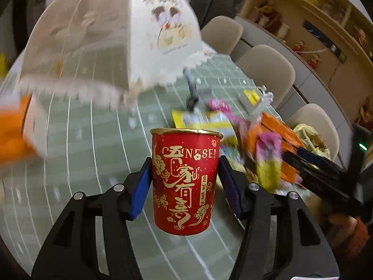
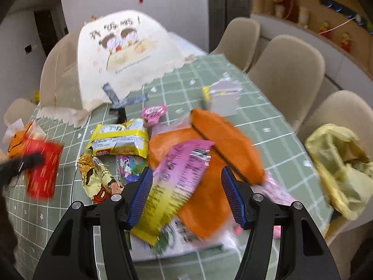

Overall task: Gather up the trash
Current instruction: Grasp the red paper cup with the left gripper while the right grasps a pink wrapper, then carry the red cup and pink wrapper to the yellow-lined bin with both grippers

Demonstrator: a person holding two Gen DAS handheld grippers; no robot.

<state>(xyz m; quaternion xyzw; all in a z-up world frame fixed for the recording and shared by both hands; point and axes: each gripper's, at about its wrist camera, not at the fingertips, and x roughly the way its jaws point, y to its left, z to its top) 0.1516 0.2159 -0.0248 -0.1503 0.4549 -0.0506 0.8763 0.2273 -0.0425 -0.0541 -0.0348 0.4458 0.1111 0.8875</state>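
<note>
Green checked tablecloth (image 2: 233, 74) over a long dining table, beige chairs (image 2: 286, 74) lined up along the far edge, and a wooden shelf of little figurines behind them. Your left gripper (image 1: 185, 182) is clamped on a red paper cup (image 1: 185, 182) with gold lettering; both blue pads (image 1: 141, 186) press its sides, it's upright and looks lifted off the cloth, though you can't see its base well enough to be sure. From the right camera that same cup (image 2: 44, 168) shows as a red blur over the near left edge of the table. Your right gripper (image 2: 186, 193) has its jaws wide apart, and a pink and yellow snack wrapper (image 2: 174, 182) sits between them; it lies against the left pad (image 2: 139, 198), the right pad stands clear of it, so nothing is pinched. It's hovering over the trash pile in the middle of the table: an orange bag (image 2: 223, 144) under and behind the wrapper, a yellow biscuit packet (image 2: 121, 137) toward the left, a gold foil wrapper (image 2: 98, 177) near the front, and a small pink wrapper (image 2: 153, 113) further back. A cream mesh food cover (image 2: 121, 58) with a cartoon print takes up the far left end of the table, and a crumpled yellow bag (image 2: 340, 163) sits on the chair at the right edge. Everything is pretty motion-blurred, so small print on the packets is unreadable.
</note>
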